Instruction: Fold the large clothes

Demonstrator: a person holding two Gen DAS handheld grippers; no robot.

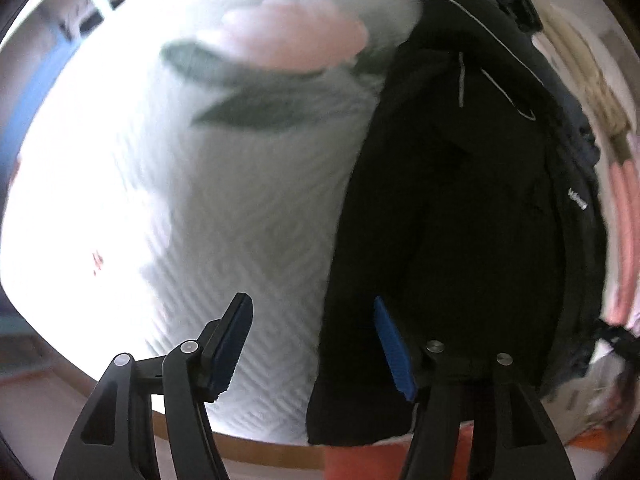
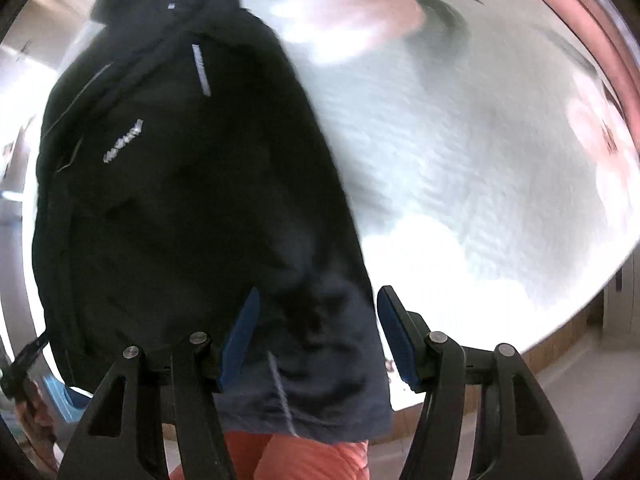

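Observation:
A black jacket (image 1: 452,208) with thin silver trim lies lengthwise on a white textured bedspread (image 1: 240,216) printed with pink flowers and green leaves. Its hem hangs over the near bed edge. My left gripper (image 1: 314,344) is open, hovering over the jacket's left edge near the hem; its right finger is over the black cloth, its left finger over the bedspread. In the right wrist view the jacket (image 2: 192,200) fills the left half. My right gripper (image 2: 318,336) is open over the jacket's right hem corner, holding nothing.
A wooden bed frame edge (image 2: 560,344) runs below the bedspread (image 2: 460,168). Orange cloth (image 2: 304,460) shows below the jacket hem. Pink and beige bedding (image 1: 624,208) lies at the far right of the left wrist view. Pale floor (image 2: 580,380) lies beyond the frame.

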